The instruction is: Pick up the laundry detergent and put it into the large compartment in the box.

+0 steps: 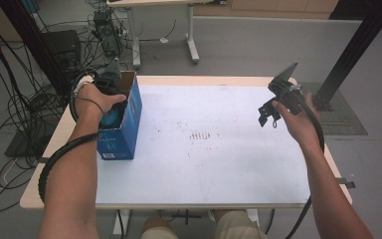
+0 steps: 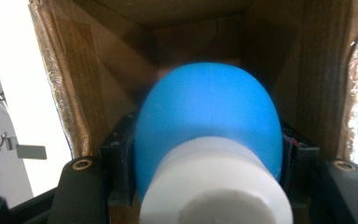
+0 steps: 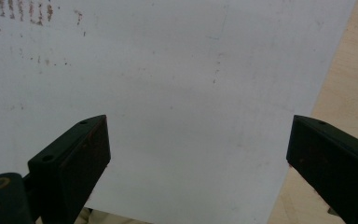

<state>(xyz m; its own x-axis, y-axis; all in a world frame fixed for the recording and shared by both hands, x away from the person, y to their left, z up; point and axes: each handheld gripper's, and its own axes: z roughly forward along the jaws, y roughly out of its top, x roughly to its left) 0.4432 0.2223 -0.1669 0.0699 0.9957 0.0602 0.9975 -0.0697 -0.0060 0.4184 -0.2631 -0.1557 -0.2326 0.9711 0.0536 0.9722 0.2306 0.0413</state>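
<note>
While the left gripper [image 2: 205,154] reaches down into an open blue cardboard box [image 1: 129,117] at the left edge of the table [image 1: 219,149], its jaws are clamped on a blue object with a white cylindrical end [image 2: 207,121], which sits inside the box's brown walls. At the table's right side, the right gripper [image 3: 198,154] hovers with jaws spread wide, grasping nothing.

One open blue cardboard box [image 1: 124,124], brown inside, stands at the left edge of the white sheet [image 1: 219,149] that covers the table. One round blue object with a white cylindrical end [image 2: 205,121] sits inside that box. Two handheld black grippers: one [image 1: 104,94] at the box, one [image 1: 273,107] right of it, well apart.
</note>
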